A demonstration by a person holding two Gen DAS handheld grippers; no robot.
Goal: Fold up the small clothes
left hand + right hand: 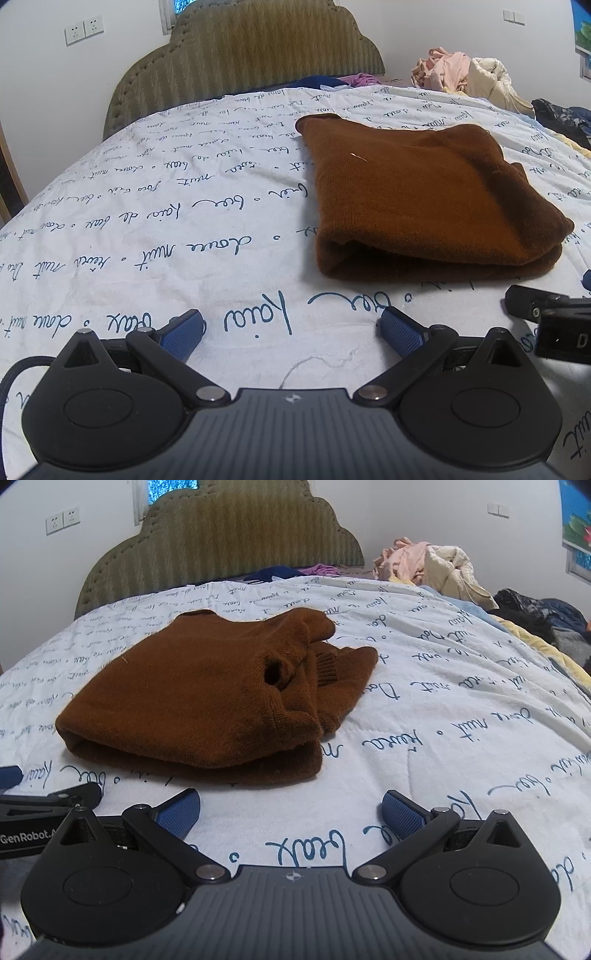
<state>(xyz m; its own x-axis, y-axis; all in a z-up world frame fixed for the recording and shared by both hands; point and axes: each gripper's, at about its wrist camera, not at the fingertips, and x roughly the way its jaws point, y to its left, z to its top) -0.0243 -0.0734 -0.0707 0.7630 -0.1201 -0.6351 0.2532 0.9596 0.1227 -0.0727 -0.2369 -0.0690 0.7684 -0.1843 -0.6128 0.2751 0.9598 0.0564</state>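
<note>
The brown knit sweater [207, 694] lies folded in thick layers on the bedsheet [424, 720]; left gripper [291, 332] and right gripper [290, 810] gape empty.

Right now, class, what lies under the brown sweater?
The sweater lies folded on a white sheet printed with blue script, which shows all around it. The sheet directly beneath is covered, and so is anything tucked in the fold. Both grippers are open and apart from it.

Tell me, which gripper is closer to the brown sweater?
Right, though only slightly. The right gripper sits open straight in front of the folded brown sweater, facing its near edge. The left gripper, also open, is off to the sweater's left, over bare bedsheet.
</note>
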